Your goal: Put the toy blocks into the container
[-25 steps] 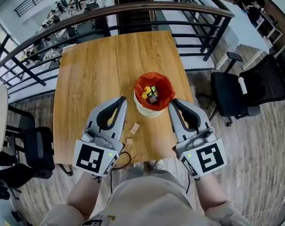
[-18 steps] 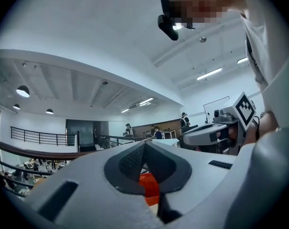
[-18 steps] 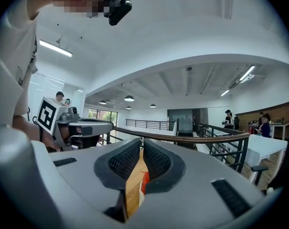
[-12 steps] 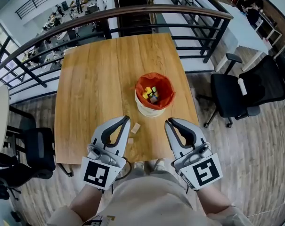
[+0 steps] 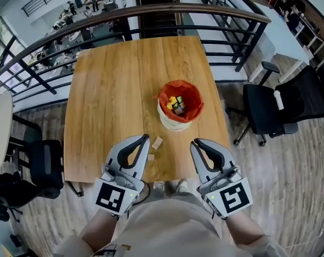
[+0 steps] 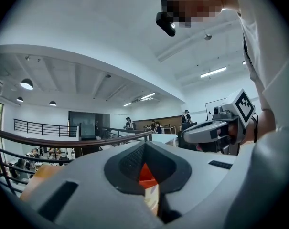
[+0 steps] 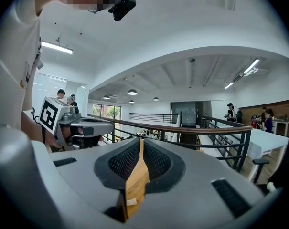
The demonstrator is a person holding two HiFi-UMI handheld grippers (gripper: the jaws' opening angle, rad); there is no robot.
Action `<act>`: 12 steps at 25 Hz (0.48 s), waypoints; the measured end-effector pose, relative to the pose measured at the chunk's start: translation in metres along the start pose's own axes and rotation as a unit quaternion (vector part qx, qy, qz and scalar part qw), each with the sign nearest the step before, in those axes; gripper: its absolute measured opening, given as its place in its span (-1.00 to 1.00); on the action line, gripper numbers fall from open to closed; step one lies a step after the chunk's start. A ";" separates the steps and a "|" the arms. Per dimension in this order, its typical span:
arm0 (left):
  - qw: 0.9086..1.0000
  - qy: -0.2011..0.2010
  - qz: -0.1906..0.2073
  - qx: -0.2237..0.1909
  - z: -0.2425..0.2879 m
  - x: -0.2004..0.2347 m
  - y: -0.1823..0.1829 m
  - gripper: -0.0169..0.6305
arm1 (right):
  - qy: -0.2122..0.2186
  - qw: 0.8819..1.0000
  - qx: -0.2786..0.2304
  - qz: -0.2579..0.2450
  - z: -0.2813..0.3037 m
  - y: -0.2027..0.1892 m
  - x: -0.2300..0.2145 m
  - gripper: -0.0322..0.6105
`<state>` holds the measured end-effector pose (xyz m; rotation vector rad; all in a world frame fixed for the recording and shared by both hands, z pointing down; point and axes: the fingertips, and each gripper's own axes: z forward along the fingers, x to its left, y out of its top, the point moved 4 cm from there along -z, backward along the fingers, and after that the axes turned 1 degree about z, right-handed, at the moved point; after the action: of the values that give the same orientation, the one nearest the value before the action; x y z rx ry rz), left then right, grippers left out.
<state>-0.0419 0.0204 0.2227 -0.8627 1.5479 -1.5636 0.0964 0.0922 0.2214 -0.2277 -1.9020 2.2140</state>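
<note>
Coloured toy blocks (image 5: 176, 104) already lie in the container (image 5: 172, 125) at mid-table. Two remain out on the table (image 5: 108, 90): a wooden block (image 5: 157, 142) just ahead of the left gripper (image 5: 143, 139), and a small block (image 5: 150, 157) beside its jaw. The left gripper and right gripper (image 5: 194, 142) are both closed and empty. Step judged: approach for pick-up. Next, the left jaws must part and straddle the wooden block.

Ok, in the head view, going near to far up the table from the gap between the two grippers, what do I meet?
small wooden block → larger wooden block → orange-lined container → handrail
</note>
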 end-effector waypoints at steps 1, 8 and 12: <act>1.000 -0.001 -0.001 -0.007 -0.001 0.000 0.001 -0.91 | 0.000 1.000 0.000 0.001 0.000 0.000 0.000 -0.79; 1.000 -0.007 -0.002 -0.004 -0.006 -0.005 -0.006 -0.91 | 0.010 1.000 0.006 0.005 0.003 -0.003 0.007 -0.79; 1.000 -0.006 -0.001 -0.014 -0.007 -0.003 -0.004 -0.91 | 0.017 1.000 0.004 0.009 0.007 -0.003 0.011 -0.79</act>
<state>-0.0465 0.0267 0.2262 -0.8885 1.5645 -1.5381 0.0841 0.0890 0.2253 -0.2792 -1.8799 2.2149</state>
